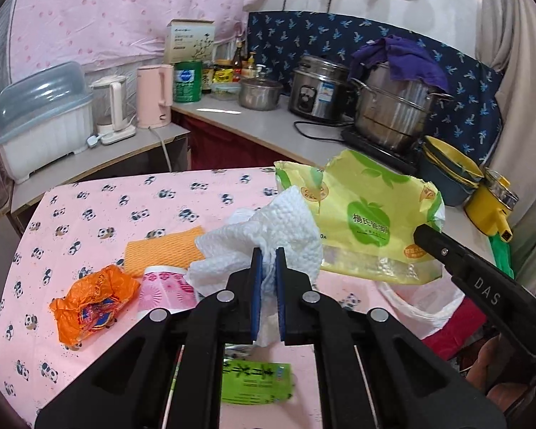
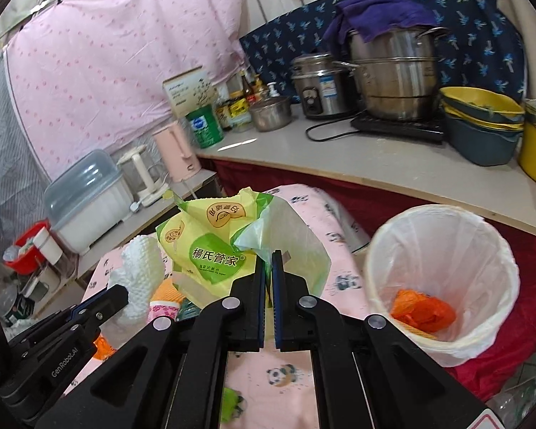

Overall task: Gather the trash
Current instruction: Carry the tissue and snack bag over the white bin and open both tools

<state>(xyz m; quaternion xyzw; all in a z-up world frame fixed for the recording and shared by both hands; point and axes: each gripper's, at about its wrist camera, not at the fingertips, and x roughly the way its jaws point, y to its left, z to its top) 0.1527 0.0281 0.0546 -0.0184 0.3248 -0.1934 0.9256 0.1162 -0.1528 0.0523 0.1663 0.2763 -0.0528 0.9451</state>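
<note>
My left gripper (image 1: 267, 255) is shut on a crumpled white paper towel (image 1: 268, 228) and holds it above the pink panda tablecloth (image 1: 125, 200). My right gripper (image 2: 268, 261) is shut on a yellow-green plastic tissue bag (image 2: 211, 250) and holds it up, left of the white-lined trash bin (image 2: 443, 250). The bin holds an orange wrapper (image 2: 423, 312). In the left wrist view the bag (image 1: 368, 214) hangs over the bin (image 1: 421, 307). On the table lie an orange wrapper (image 1: 93, 302), a pink packet (image 1: 168, 291), an orange cloth (image 1: 164, 252) and a green packet (image 1: 255, 382).
A counter (image 2: 357, 164) behind carries steel pots (image 2: 393, 82), a rice cooker (image 2: 321, 85), yellow bowls (image 2: 482, 107) and bottles. A lower shelf holds a dish box (image 1: 43, 121) and pink kettle (image 1: 155, 96). Red cloth (image 2: 518, 339) lies under the bin.
</note>
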